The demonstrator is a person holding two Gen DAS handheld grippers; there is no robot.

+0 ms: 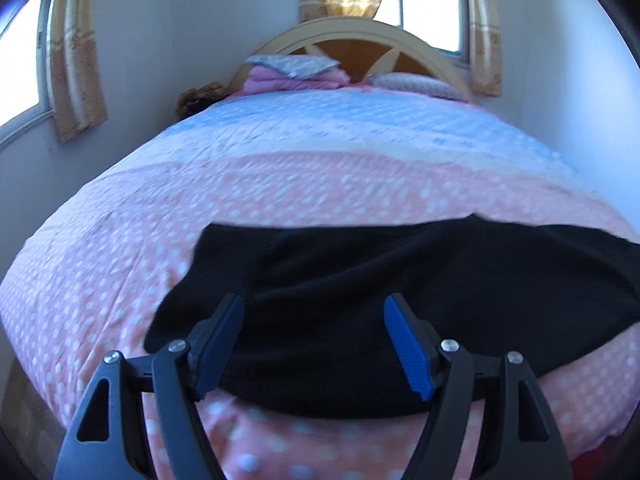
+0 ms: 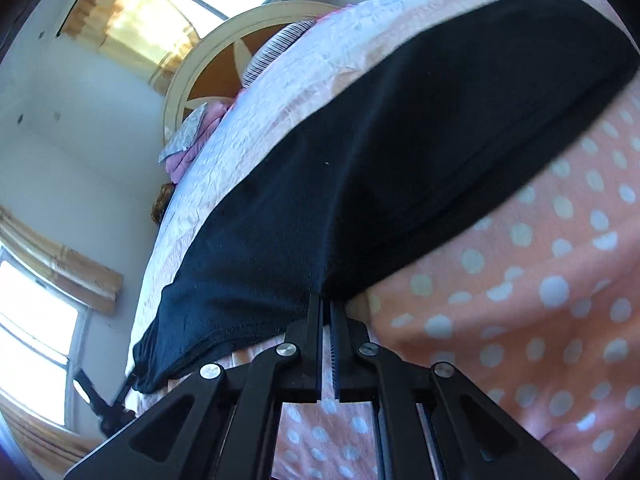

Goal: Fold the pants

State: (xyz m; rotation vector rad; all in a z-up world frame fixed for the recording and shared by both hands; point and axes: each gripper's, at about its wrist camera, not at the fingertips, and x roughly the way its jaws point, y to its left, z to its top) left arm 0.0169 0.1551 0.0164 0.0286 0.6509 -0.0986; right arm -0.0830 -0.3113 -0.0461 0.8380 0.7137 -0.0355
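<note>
On the left, the left tool hovers with its blue-padded fingers spread wide and nothing between them, poised just above the near edge of the black, soft knit pants, which lie stretched sideways across the foot of the bed with the pink, white-dotted quilted cover. On the right, the right tool has its black jaws pressed together, pinching a fold of the same pants at their near edge, where the fabric gathers into a taut ridge running away from the tips. Judging by this, the step in hand is taking hold of the near edge at two places before a fold: one side is gripped, the other is not yet. The next move calls for the left tool to drop to the hem, close on both layers of cloth without catching the bed cover, and then for both to lift together and carry the edge over evenly. Counting: one pair of pants, two tools, one bed. At the headboard there is one pink folded stack with a grey patterned piece on top, and what seems to be one pale pillow beside it, though that far end is small and soft in both views. There are two curtained windows, one on the left wall and one behind the headboard.
</note>
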